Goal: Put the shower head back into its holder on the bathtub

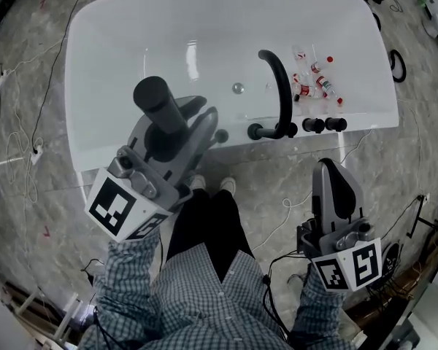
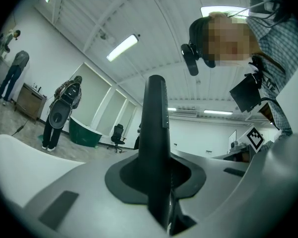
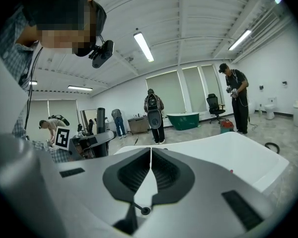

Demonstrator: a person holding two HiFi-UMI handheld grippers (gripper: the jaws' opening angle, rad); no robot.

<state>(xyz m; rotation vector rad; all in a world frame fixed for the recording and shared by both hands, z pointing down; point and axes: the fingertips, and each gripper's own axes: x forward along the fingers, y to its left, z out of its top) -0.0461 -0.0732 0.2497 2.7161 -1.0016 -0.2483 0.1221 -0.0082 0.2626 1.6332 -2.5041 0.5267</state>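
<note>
left hand-held gripper [image 1: 192,120] clamps the shower head [image 1: 158,99] between its jaws; right hand-held gripper [image 1: 336,173] closed, empty.

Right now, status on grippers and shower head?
Left gripper shut on shower head, over bathtub rim, not seated. Right gripper shut, empty. Black faucet close by.

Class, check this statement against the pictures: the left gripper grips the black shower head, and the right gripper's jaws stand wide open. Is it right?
Not quite. The left gripper does grip the shower head, but the right gripper has its jaws closed together with nothing between them, not wide open. The right gripper view shows this.
</note>
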